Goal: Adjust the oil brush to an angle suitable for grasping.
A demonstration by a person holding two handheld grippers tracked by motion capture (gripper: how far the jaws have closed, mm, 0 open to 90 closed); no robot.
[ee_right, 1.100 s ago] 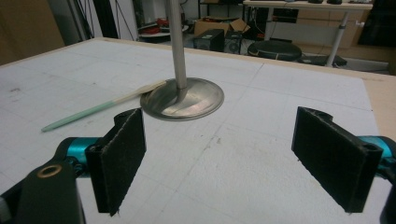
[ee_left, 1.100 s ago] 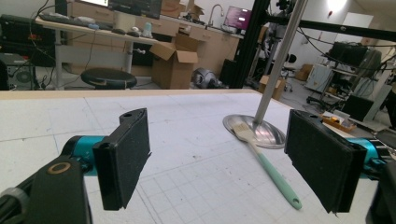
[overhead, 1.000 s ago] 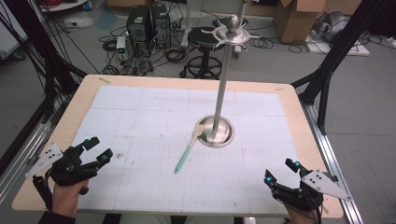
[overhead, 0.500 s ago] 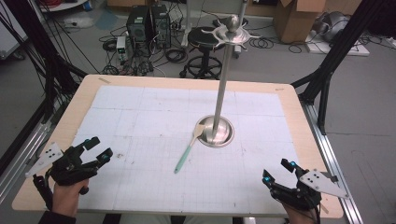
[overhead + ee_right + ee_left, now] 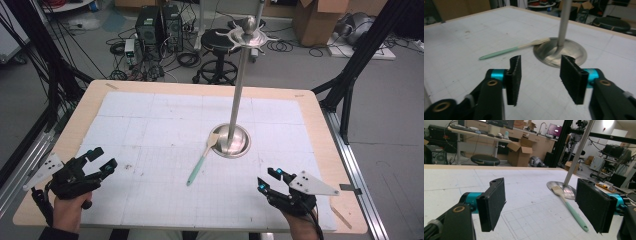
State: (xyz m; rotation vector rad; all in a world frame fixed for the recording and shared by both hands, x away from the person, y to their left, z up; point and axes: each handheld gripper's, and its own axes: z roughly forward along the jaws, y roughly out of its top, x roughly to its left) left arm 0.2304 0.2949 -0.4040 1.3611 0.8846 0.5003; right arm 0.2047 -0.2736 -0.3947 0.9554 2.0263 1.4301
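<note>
Brush (image 5: 202,160): flat on the desk (image 5: 150,125), bristle end resting on the rim of the stand base (image 5: 231,141), mint handle angled away from it toward the near edge; unheld, presumably laid out for pickup.
Left hand-held gripper (image 5: 102,159): well left of the base, jaws wide, nothing between.
Right hand-held gripper (image 5: 267,180): near-right of the base, aimed at it, jaws half-wide and empty.
Change since earlier frame: right jaws just been closing, gripper shifted nearer the base; brush unmoved.
</note>
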